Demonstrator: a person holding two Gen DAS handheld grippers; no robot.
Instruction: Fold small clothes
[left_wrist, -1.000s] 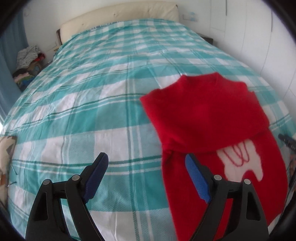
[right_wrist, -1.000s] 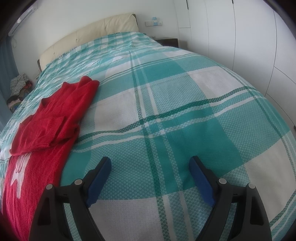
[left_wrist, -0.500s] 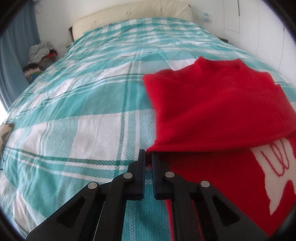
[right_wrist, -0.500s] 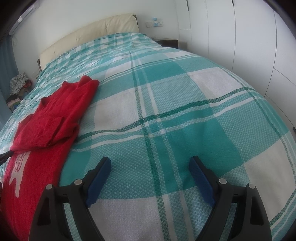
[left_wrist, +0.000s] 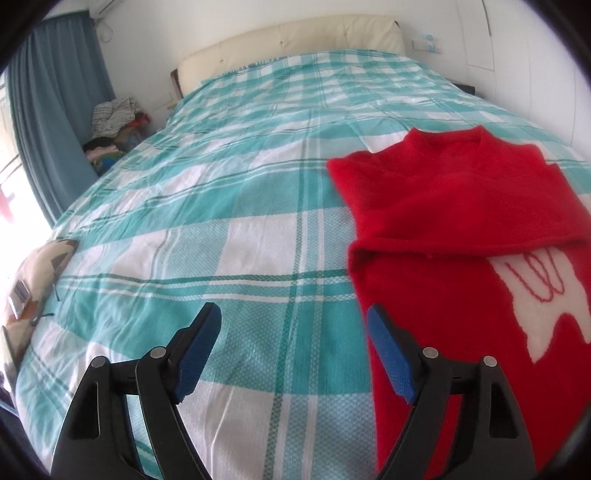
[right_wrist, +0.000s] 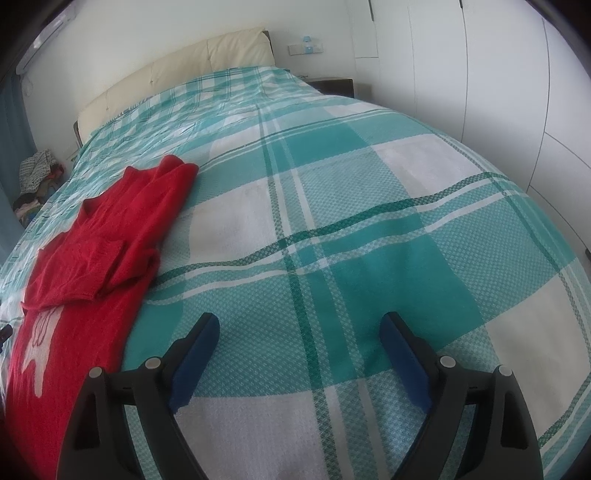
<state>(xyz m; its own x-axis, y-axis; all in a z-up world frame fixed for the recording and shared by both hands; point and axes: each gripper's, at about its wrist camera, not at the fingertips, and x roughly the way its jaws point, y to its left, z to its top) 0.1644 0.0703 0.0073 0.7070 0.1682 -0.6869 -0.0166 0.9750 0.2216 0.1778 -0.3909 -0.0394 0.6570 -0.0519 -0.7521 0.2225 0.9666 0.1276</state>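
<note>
Both tongs stand wide with nothing between their blue pads. On the left tongs (left_wrist: 293, 321) the jaws have just been opening, and they hang over the teal-and-white checked bedspread (left_wrist: 229, 206); their right pad (left_wrist: 388, 343) sits in front of the left edge of the red sweater (left_wrist: 454, 229), though whether it touches the knit cannot be told. The right tongs (right_wrist: 299, 330) hover over bare bedspread (right_wrist: 332, 229), with the sweater (right_wrist: 103, 251) off to their left and apart from them. That sweater lies flat on the bed, its sleeves folded in across the chest, and a white knitted figure (left_wrist: 546, 306) shows below the folded sleeves. Beyond it the bedspread runs up to a cream headboard (left_wrist: 295, 37). A heap of clothes (left_wrist: 112, 122) sits beside the bed near a blue curtain (left_wrist: 51, 110).
</note>
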